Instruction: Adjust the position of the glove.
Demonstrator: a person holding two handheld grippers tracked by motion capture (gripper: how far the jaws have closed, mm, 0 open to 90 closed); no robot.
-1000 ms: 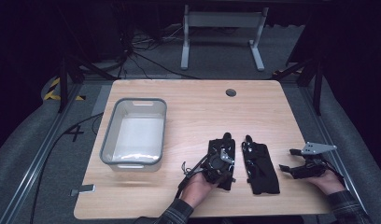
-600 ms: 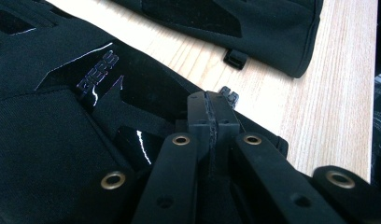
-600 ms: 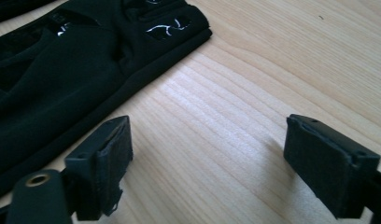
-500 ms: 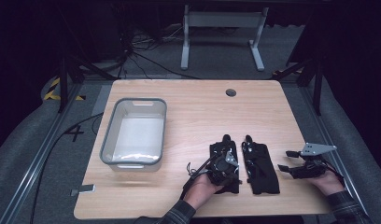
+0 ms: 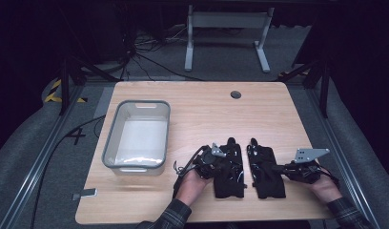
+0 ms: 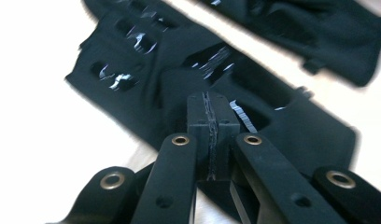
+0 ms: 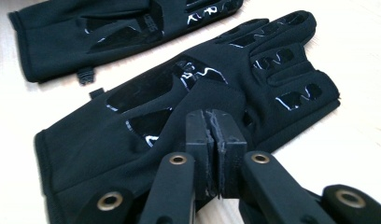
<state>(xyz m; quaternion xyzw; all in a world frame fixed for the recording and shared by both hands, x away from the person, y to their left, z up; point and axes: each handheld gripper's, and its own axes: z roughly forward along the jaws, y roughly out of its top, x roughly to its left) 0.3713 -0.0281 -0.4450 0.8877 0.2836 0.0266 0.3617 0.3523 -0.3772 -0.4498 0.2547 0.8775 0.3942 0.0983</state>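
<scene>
Lying side by side near the front edge of the table (image 5: 202, 102), just right of the grey bin (image 5: 137, 135), are two black gloves. The left gripper (image 5: 224, 160) has its jaws pressed together, pinching a fold of the left glove (image 5: 229, 172) at the palm. The right gripper (image 5: 273, 168) likewise has its jaws closed on the right glove (image 5: 265, 171), nipping the fabric by the thumb.
</scene>
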